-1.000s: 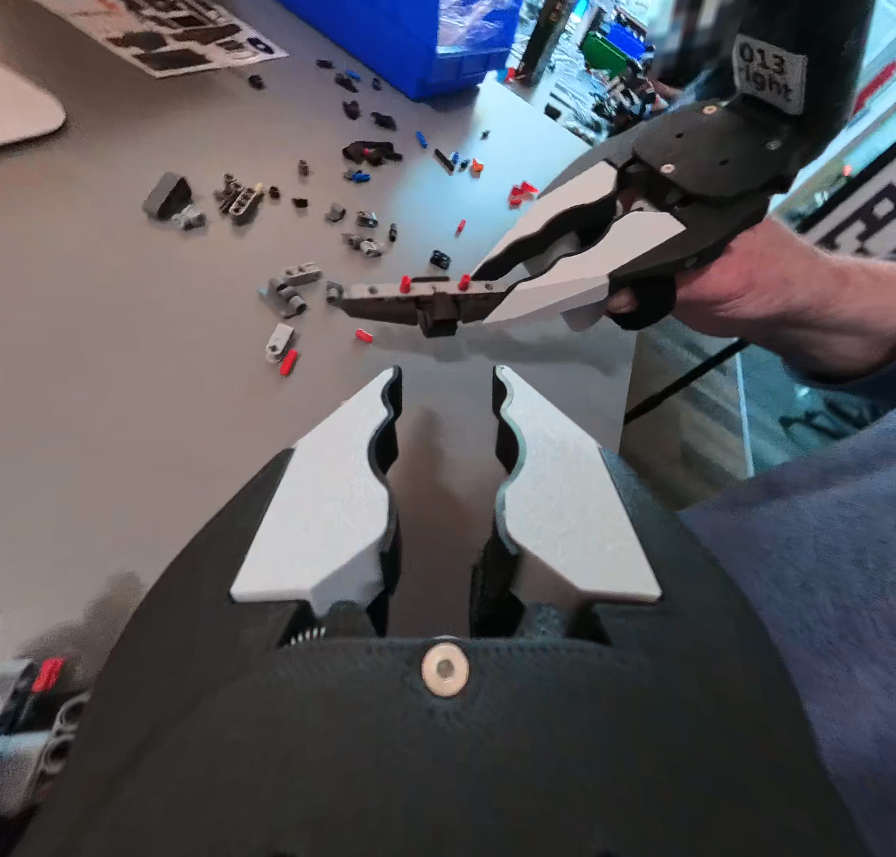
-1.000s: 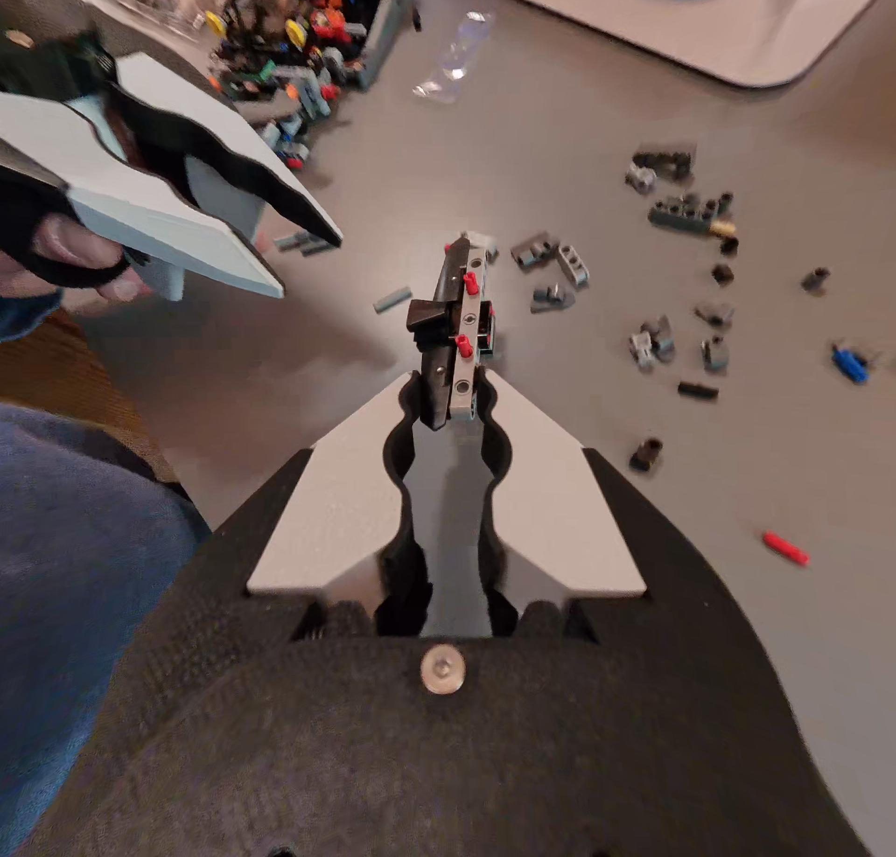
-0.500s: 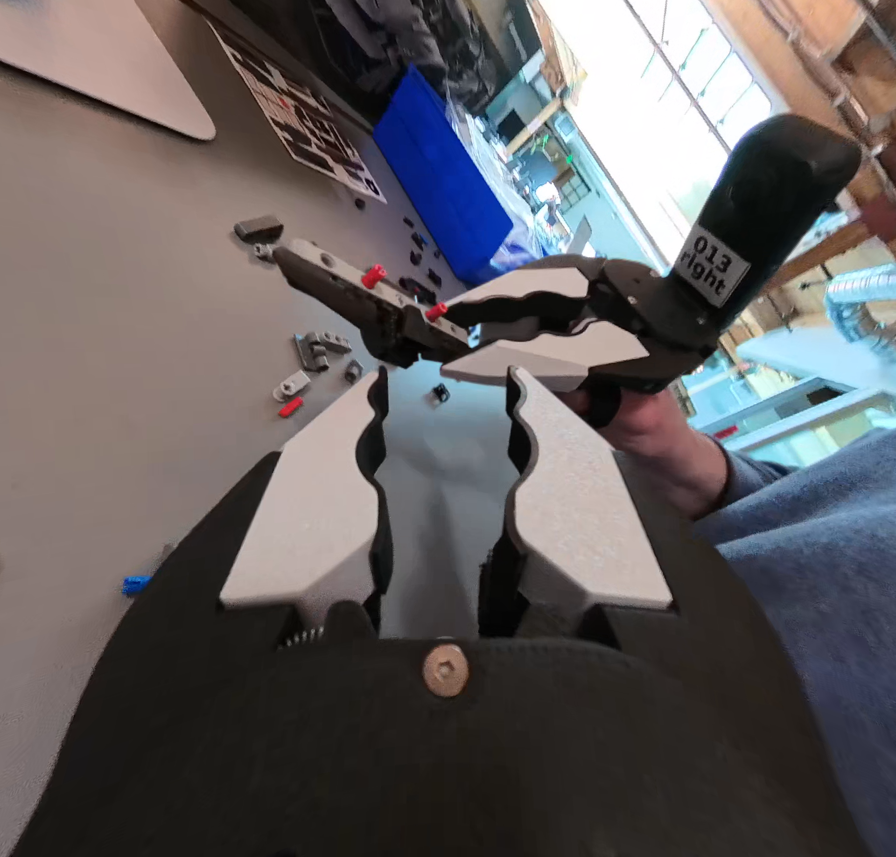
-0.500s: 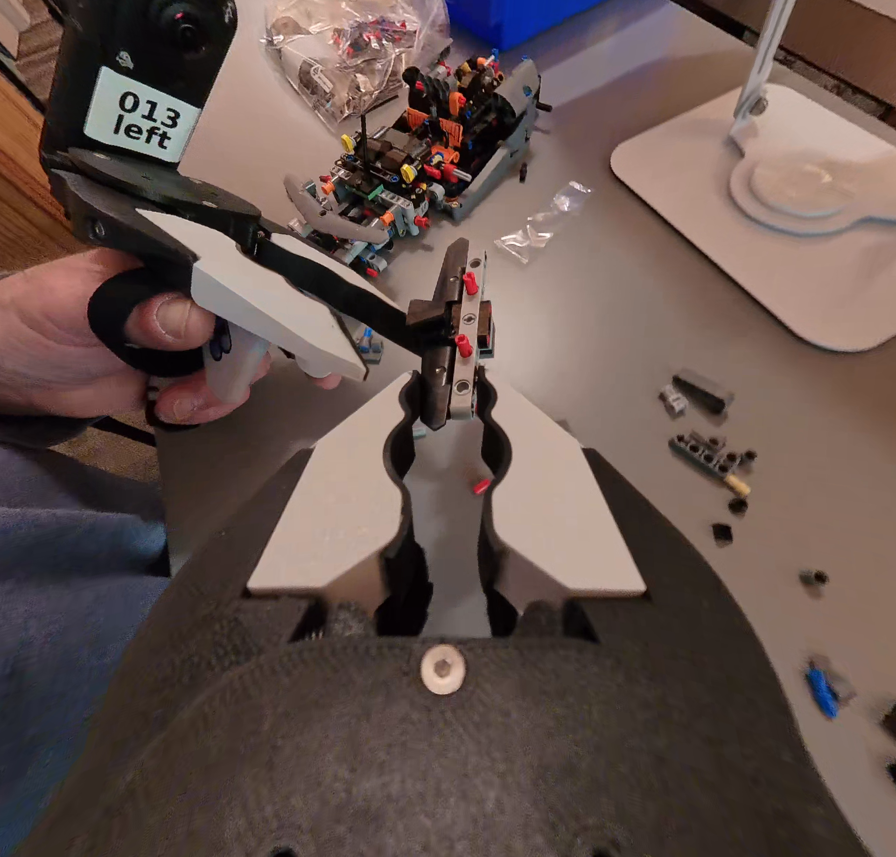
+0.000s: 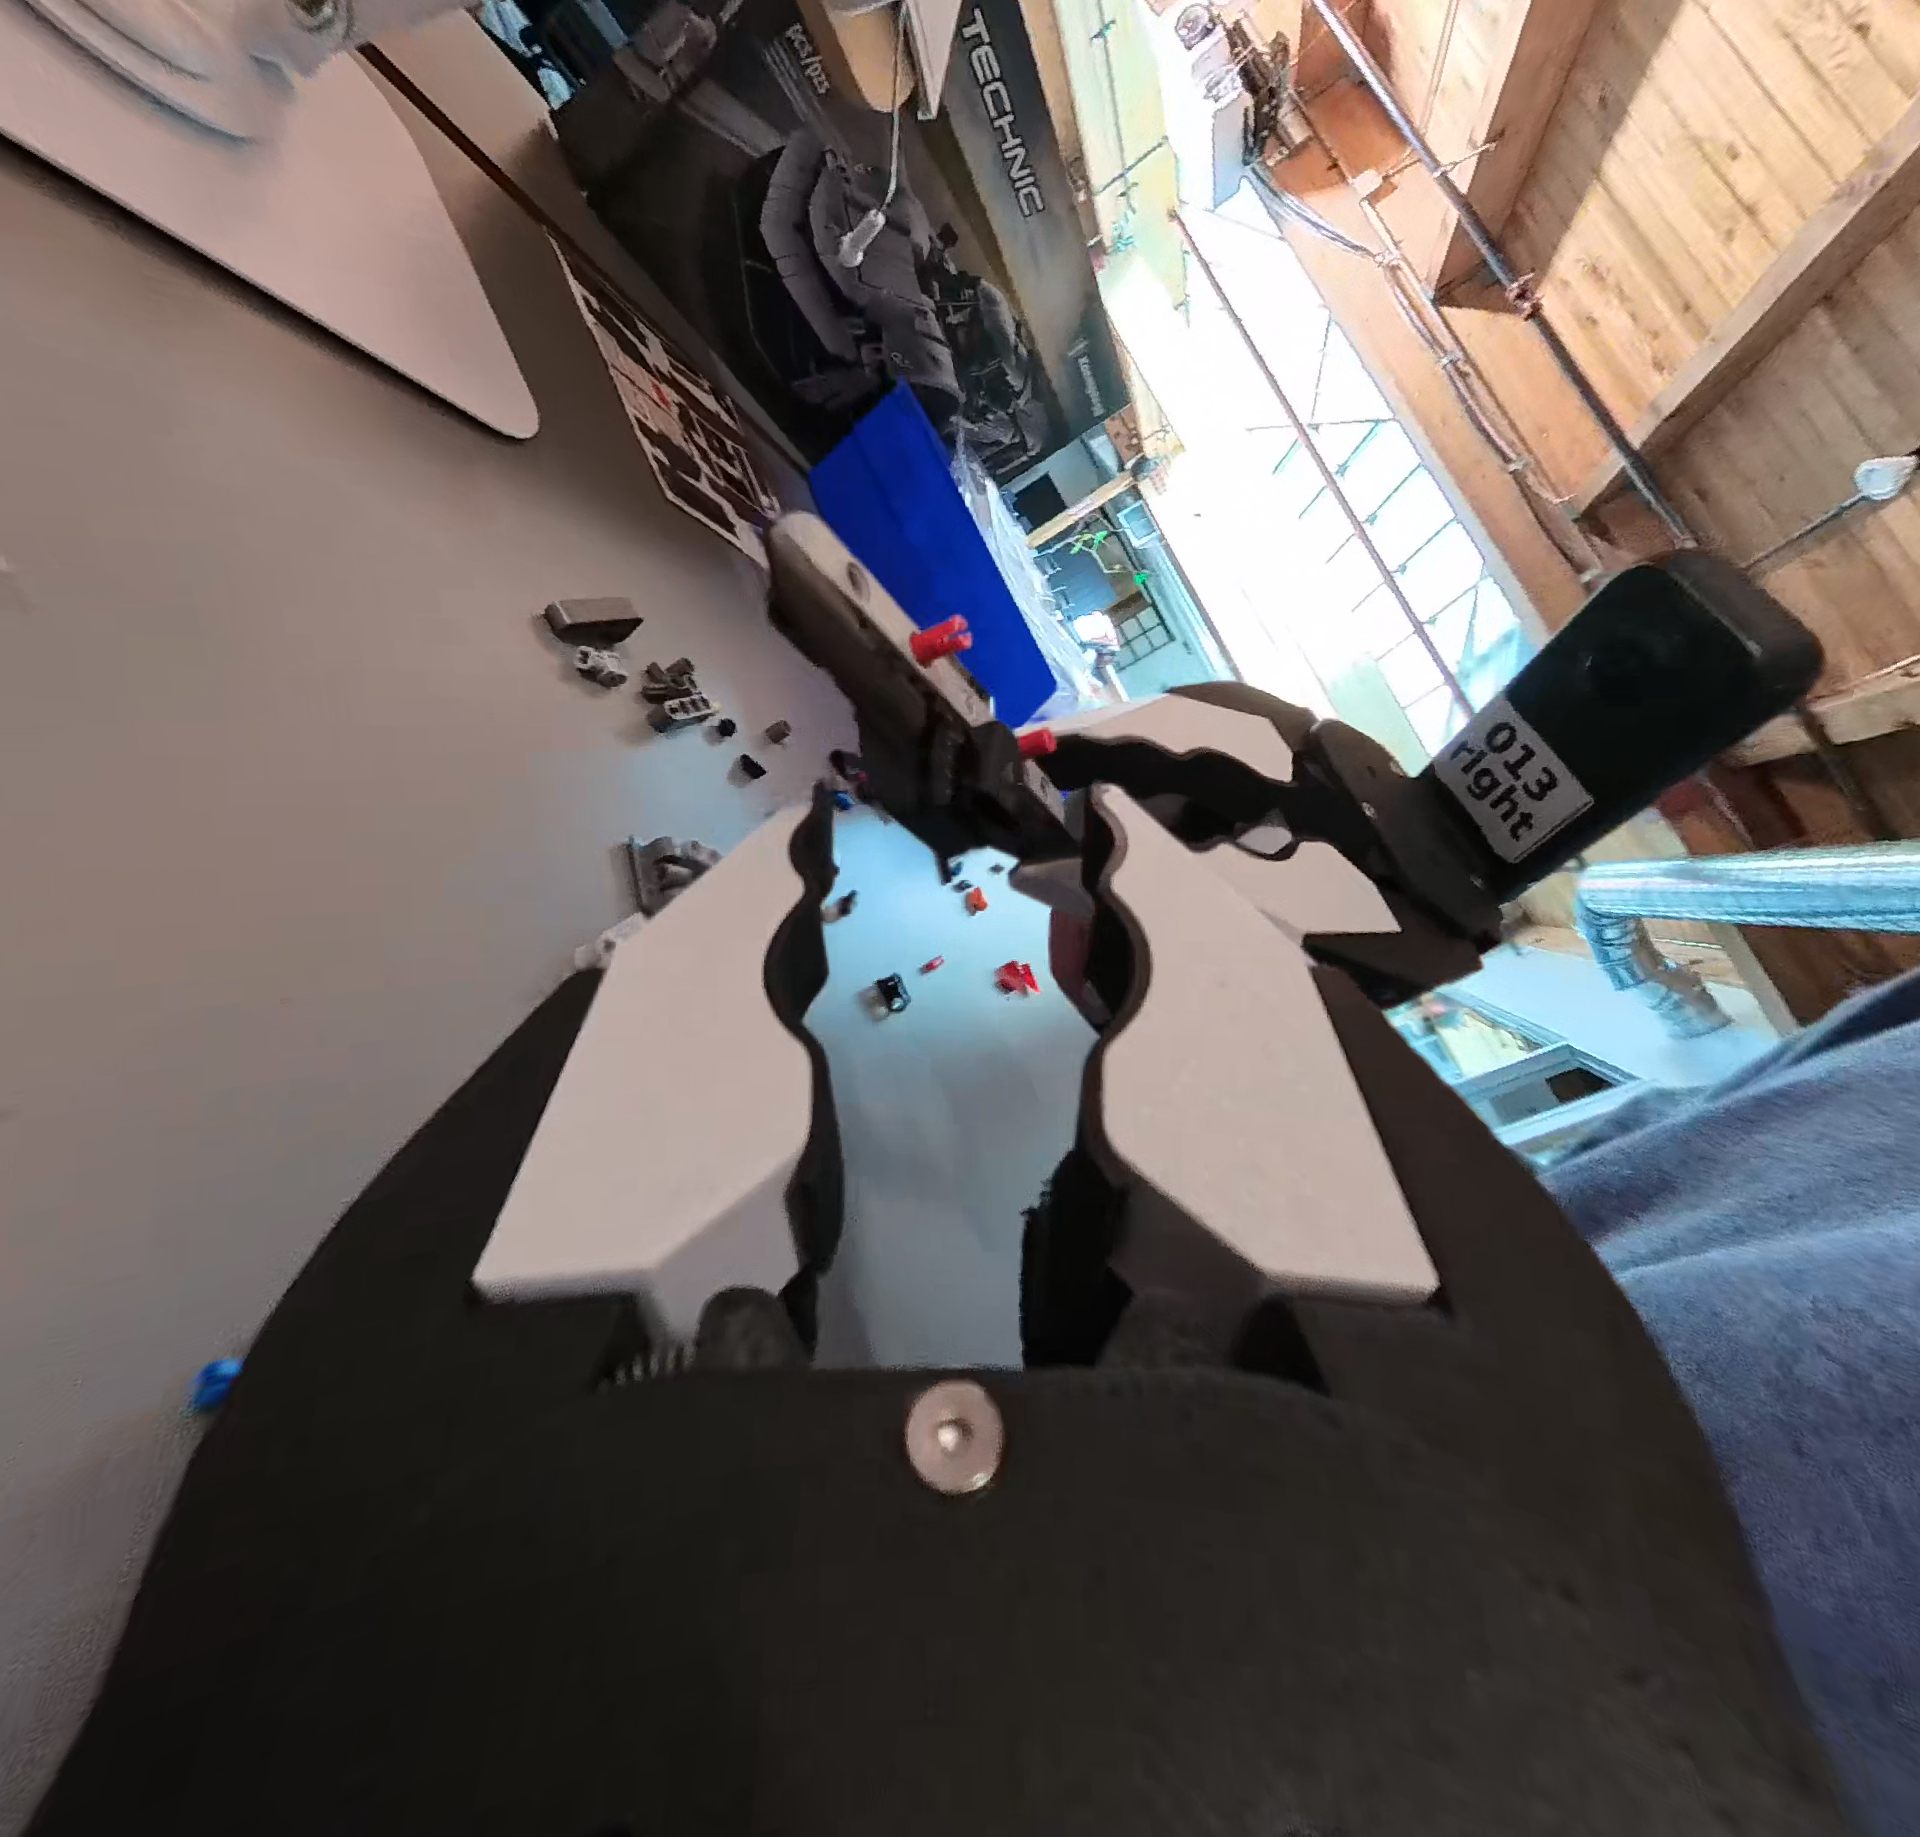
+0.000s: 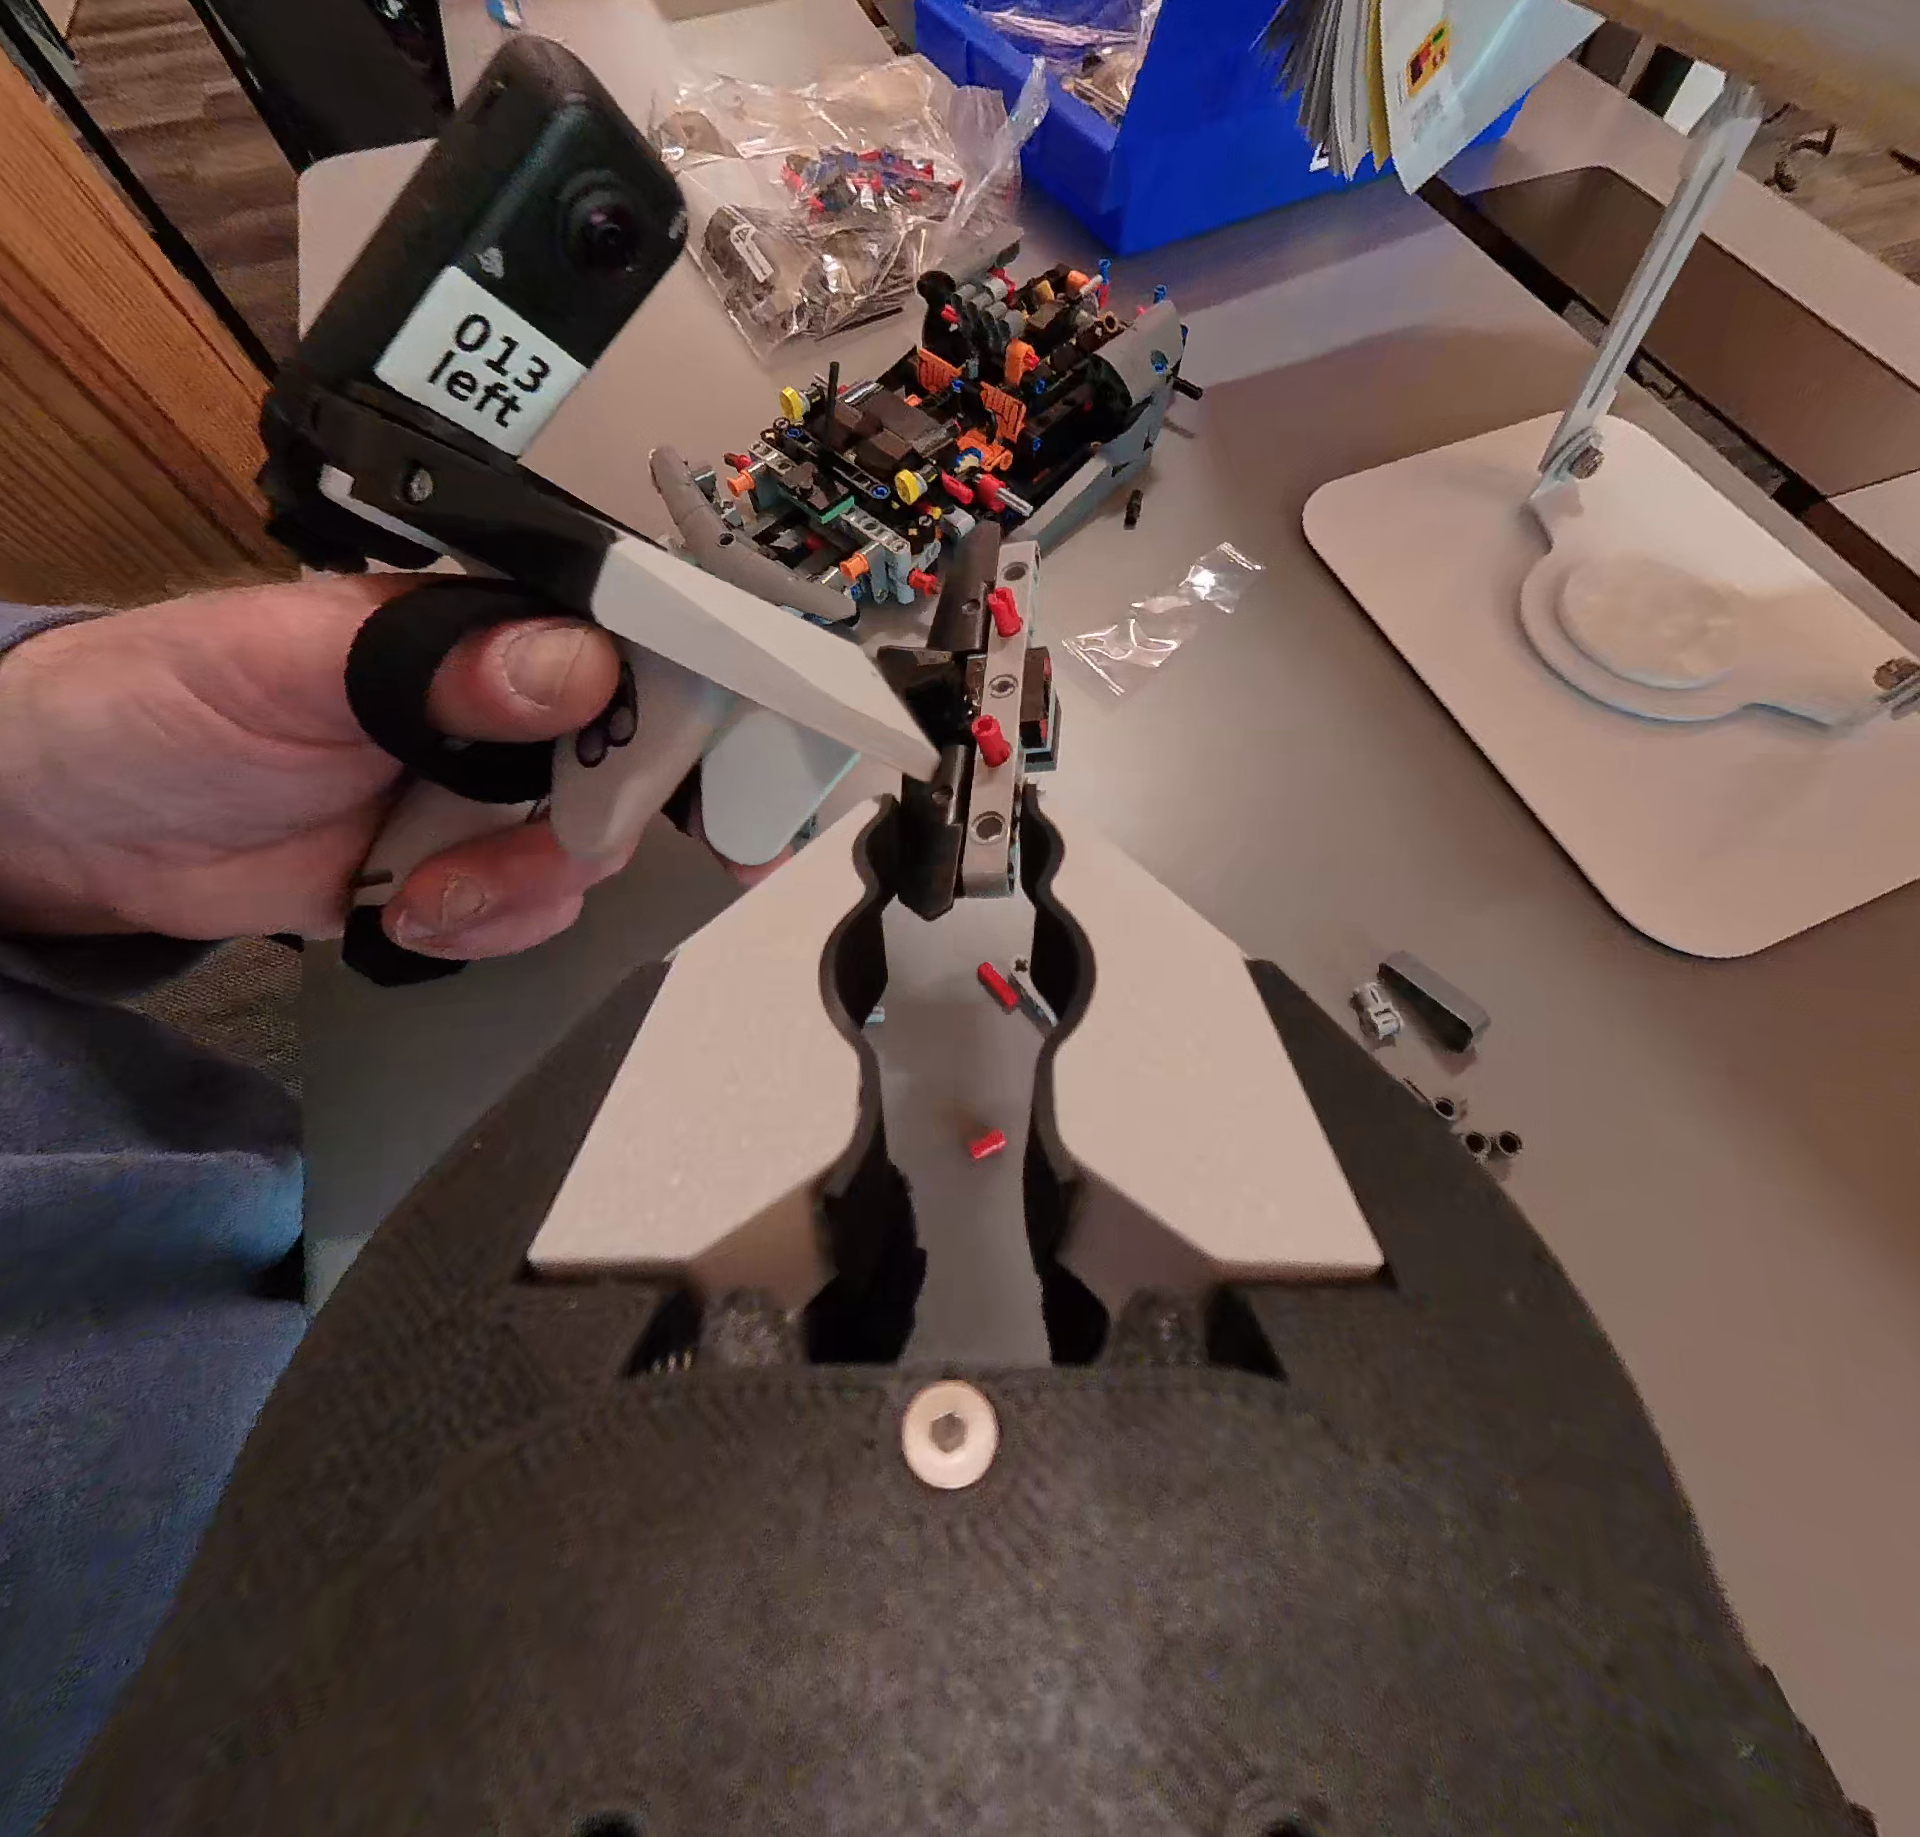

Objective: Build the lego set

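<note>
My right gripper (image 6: 956, 831) is shut on the near end of a long grey and black lego sub-assembly (image 6: 997, 686) with red pins, and holds it above the table. My left gripper (image 5: 956, 816) is open, its fingertips on either side of the black part of the same sub-assembly (image 5: 831, 592). In the right wrist view the left gripper's upper finger (image 6: 748, 644) comes in from the left, and its tip touches the assembly's dark side just above my right fingertips. A person's hand (image 6: 208, 748) holds the left gripper.
A partly built lego car (image 6: 935, 457) stands behind the assembly. Beyond it are clear parts bags (image 6: 831, 198) and a blue bin (image 6: 1174, 146). A white stand base (image 6: 1558, 696) is at right. Loose pieces (image 6: 1423, 998) and red pins (image 6: 987, 1143) lie on the grey table (image 6: 1299, 956). Only a small space, under 4 cm, lies between the two pairs of fingers.
Both grippers have lifted and tilted. The left gripper has closed in on the sub-assembly, from apart to fingertips straddling it. The right gripper keeps its hold.
</note>
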